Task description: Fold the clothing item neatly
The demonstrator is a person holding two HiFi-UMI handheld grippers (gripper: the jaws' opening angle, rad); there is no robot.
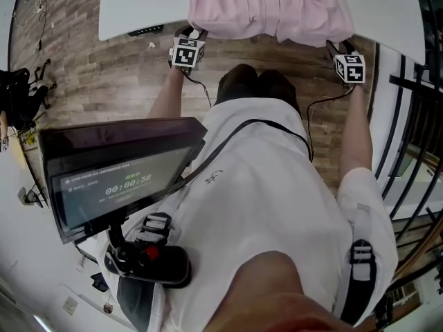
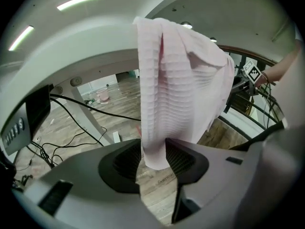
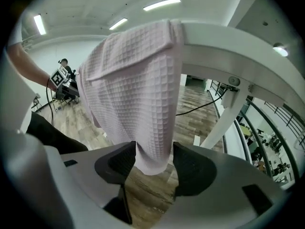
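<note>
2 lower corners of the pale pink waffle-weave garment (image 1: 270, 9) hang off the white worktop (image 1: 138, 5) edge: 1 between unclenched jaws of the left hand-held gripper (image 2: 153, 152), 1 likewise in the right hand-held gripper (image 3: 153, 160); hem runs side-to-side, equally near both.

Garment (image 1: 270, 9) draped over the near edge of the table (image 1: 138, 5). Its left hanging end lies between the jaws of the left gripper (image 2: 153, 159), its right end between those of the right gripper (image 3: 153, 163).
</note>
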